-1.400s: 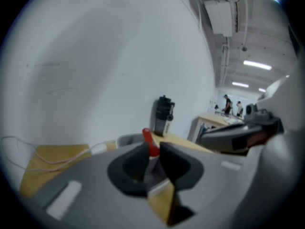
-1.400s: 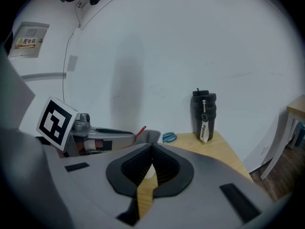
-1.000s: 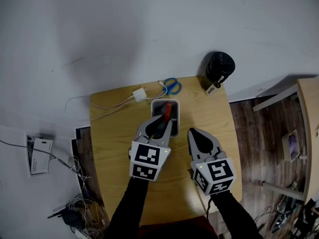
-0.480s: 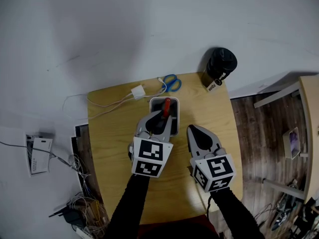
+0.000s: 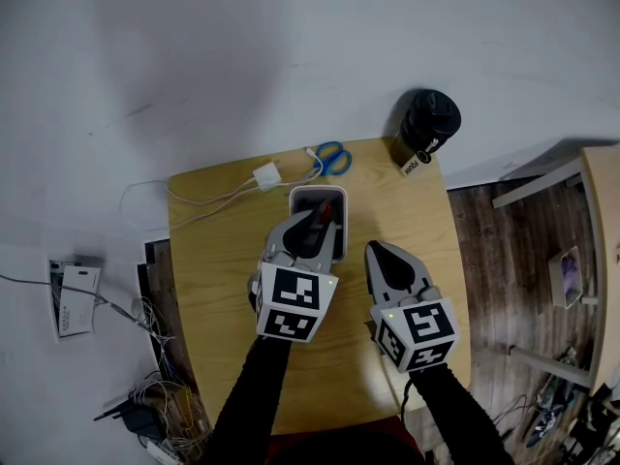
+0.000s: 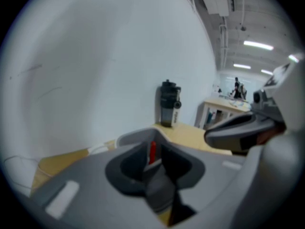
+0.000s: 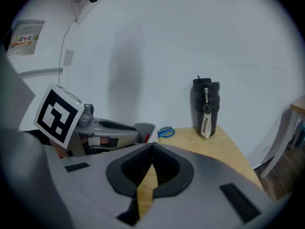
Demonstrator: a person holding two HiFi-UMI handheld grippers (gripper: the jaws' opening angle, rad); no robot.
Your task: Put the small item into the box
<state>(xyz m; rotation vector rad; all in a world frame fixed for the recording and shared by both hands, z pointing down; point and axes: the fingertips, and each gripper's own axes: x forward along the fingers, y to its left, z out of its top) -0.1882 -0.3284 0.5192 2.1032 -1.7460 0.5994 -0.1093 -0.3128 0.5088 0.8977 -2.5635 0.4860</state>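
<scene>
A small red item stands upright between the jaws of my left gripper, which is shut on it. In the head view the left gripper reaches over the near edge of the grey open box at the table's middle, and the red item hangs low inside its dark opening. My right gripper hovers just right of the box, shut with nothing in it. Seen from the right gripper, the box is beyond the left gripper's side.
A black bottle with a tag stands at the wooden table's far right corner. Blue-handled scissors and a white adaptor with its cable lie behind the box. Another table is at the right, and cables lie on the floor at the left.
The left gripper has lowered the red item deeper into the box, so less red shows above the rim. The right gripper has hardly moved.
</scene>
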